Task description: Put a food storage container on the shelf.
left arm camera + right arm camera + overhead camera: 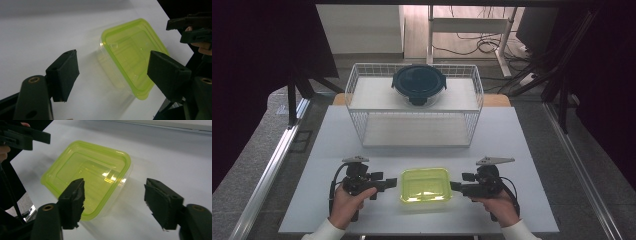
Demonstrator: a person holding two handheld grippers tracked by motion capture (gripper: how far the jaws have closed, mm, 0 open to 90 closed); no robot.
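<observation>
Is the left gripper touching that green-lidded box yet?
Apart. In the left gripper view, white table shows between the open jaws of the left gripper and the green-lidded box; the high view shows a sliver of table too.

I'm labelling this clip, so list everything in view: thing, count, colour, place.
Lidded container: one, clear with yellow-green lid, near table edge, between the claws.
Round container: one, dark blue lid, top shelf of the rack.
Wire rack: one, white, two shelves, far side of the table.
Table: one, white.
Left claw: one, black, open, left of the lidded container, not gripping it.
Right claw: one, black, open, at its right.
Hands: two, white sleeves, bottom edge.
</observation>
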